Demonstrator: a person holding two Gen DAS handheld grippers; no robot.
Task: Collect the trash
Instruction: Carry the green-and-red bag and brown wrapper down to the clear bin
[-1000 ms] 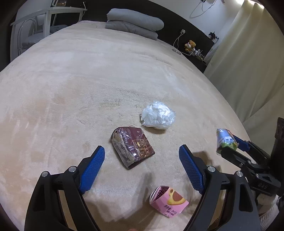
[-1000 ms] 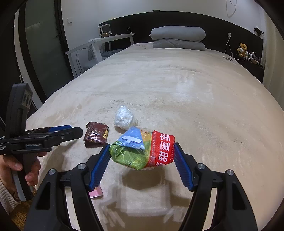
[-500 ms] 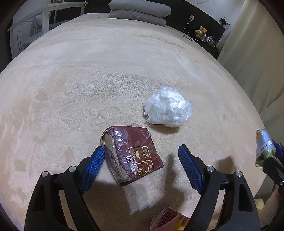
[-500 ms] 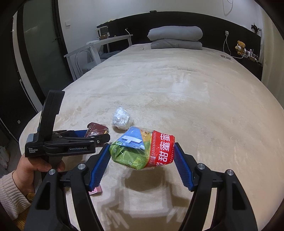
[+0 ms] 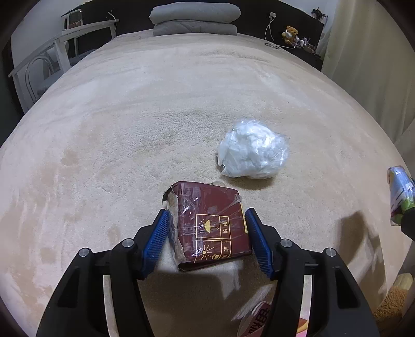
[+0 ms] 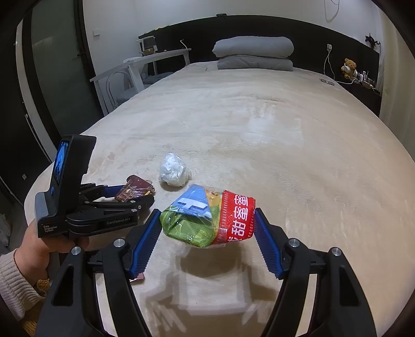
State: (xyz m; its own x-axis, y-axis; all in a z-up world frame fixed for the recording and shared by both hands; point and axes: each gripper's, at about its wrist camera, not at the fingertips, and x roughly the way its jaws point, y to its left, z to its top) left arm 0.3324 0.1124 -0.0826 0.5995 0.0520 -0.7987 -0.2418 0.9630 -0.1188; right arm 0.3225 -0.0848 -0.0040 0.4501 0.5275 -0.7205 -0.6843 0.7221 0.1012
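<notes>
A maroon box (image 5: 210, 225) wrapped in clear tape lies on the beige bed cover (image 5: 129, 124). My left gripper (image 5: 206, 212) straddles it, its jaws closing, and both blue pads touch the box's sides. The right wrist view shows a hand (image 6: 33, 248) holding that gripper low at the left. My right gripper (image 6: 206, 214) is shut on a green, blue and red snack bag (image 6: 207, 217), held above the cover. A crumpled white plastic bag (image 5: 253, 150) sits just beyond the box. A pink carton (image 5: 259, 321) lies under my left gripper, partly hidden.
Grey pillows (image 5: 194, 19) are stacked at the head of the bed. A white desk and chair (image 5: 46, 64) stand off the left side. A curtain (image 5: 376, 64) hangs to the right, and a teddy bear (image 5: 289, 33) sits on a dark shelf.
My left gripper moved forward and down over the maroon box and its jaws closed from wide apart onto the box's sides. The right gripper held still with the snack bag.
</notes>
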